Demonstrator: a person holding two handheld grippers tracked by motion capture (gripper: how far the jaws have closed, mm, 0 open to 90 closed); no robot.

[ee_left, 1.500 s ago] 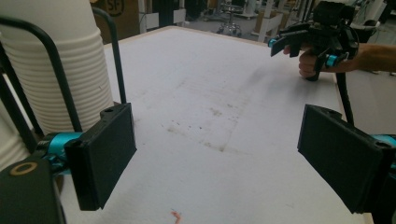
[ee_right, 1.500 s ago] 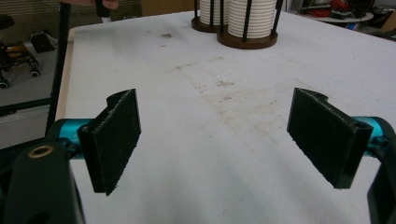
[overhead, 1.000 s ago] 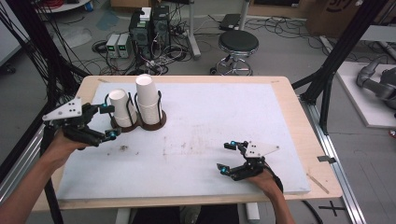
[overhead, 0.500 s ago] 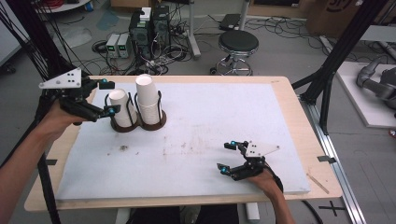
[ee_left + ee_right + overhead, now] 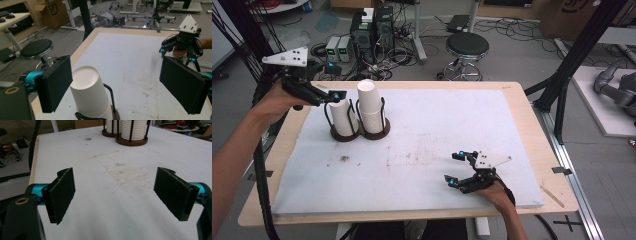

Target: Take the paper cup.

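Note:
Two stacks of white paper cups stand in a dark wire holder (image 5: 359, 134) at the table's far left: a shorter stack (image 5: 343, 117) and a taller one (image 5: 370, 105). My left gripper (image 5: 336, 80) hovers open just above and left of the shorter stack. In the left gripper view my left gripper (image 5: 116, 62) has a cup stack's top (image 5: 87, 87) below, close to the left pad (image 5: 53, 83), with nothing gripped. My right gripper (image 5: 453, 168) rests open on the white mat near the front right; in its own view my right gripper (image 5: 115, 172) has only bare mat between its wide jaws.
A white mat (image 5: 437, 120) covers a wooden table (image 5: 532, 115). The holder with the cups (image 5: 131, 132) stands far ahead in the right gripper view. A stool (image 5: 467, 47), computer boxes (image 5: 372, 25) and black frame legs (image 5: 562, 90) stand on the floor beyond the table.
My left gripper has risen from beside the shorter cup stack to above its top, its jaws staying open. The right gripper and the cups have not moved.

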